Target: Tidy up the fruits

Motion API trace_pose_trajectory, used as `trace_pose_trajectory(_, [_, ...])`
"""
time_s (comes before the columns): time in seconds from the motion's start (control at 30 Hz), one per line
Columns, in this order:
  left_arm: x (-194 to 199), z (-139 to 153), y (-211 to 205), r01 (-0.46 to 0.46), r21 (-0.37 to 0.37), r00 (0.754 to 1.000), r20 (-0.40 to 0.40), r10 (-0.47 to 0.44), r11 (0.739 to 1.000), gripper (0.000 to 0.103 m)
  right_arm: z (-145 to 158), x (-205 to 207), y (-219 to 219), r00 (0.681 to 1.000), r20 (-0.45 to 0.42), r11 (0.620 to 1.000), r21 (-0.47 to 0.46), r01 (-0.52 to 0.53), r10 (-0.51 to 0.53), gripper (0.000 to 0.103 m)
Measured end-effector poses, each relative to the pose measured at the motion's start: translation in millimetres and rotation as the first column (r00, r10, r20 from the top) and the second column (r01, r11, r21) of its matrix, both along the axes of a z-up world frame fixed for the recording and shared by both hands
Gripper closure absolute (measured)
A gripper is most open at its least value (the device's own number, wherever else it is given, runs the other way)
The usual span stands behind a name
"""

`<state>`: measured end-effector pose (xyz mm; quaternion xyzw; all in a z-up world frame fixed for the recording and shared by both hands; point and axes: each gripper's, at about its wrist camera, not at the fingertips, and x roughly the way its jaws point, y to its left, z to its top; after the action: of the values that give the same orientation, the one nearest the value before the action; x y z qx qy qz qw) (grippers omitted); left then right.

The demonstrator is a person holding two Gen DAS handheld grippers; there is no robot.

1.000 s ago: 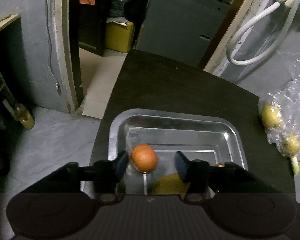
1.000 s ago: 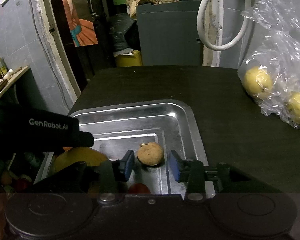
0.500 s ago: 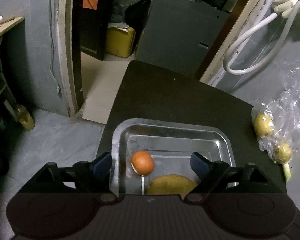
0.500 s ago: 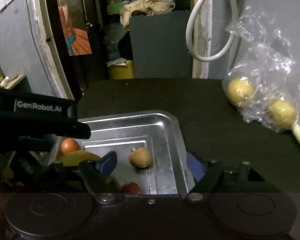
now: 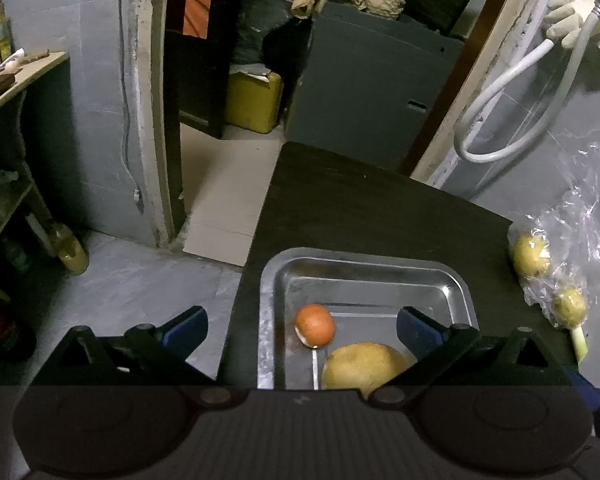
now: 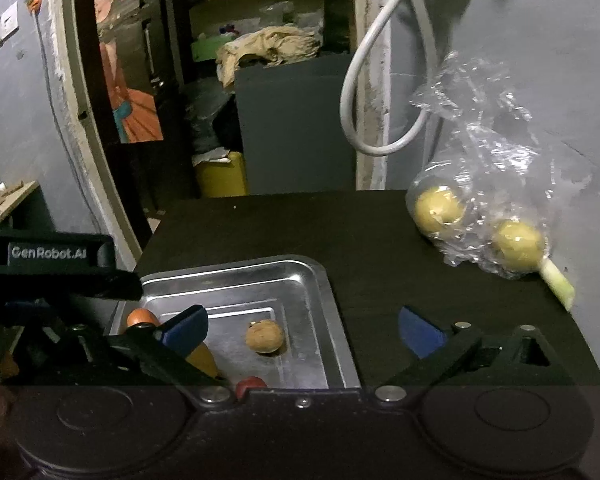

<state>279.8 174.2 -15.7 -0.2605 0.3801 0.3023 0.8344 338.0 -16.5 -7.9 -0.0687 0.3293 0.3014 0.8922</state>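
On the dark table (image 6: 372, 240): one metal tray (image 5: 456, 280) holding an orange (image 5: 314, 325), a large yellow fruit (image 5: 360, 366), a small brown fruit (image 6: 265, 336) and a red fruit (image 6: 250, 385). Clear bag (image 6: 492, 168) alongside, two yellow fruits inside. Left gripper (image 5: 300, 328) and right gripper (image 6: 302, 330): jaws spread wide, empty, above tray.

Both grippers are matte black plastic — the left gripper (image 5: 302, 326) and right gripper (image 6: 303, 326) alike. Each carries two angled fingers (image 5: 186, 326) tipped with blue pads (image 6: 420, 330), round silver screws at the pivots, and two circular discs on a ribbed body. White lettering "GenRobot.AI" (image 6: 49, 253) marks the left one's side.
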Motion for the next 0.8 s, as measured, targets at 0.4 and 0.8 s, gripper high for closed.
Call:
trace_pose_trajectory(0.4, [-19.9, 18.4, -10.5, 0.034, 0.070, 0.999, 0.016, -0.035, 0.997, 0.001, 25.3, -21.1, -21.1, 0.996, 0.037, 0.996, 0.049, 0.073, -0.075, 0.001])
trace_pose_trajectory(0.8, [-37.1, 37.9, -17.8, 0.075, 0.114, 0.995, 0.052, -0.082, 0.991, 0.001, 47.8, -45.5, -40.5, 0.981, 0.088, 0.980, 0.113, 0.164, -0.174, 0.001])
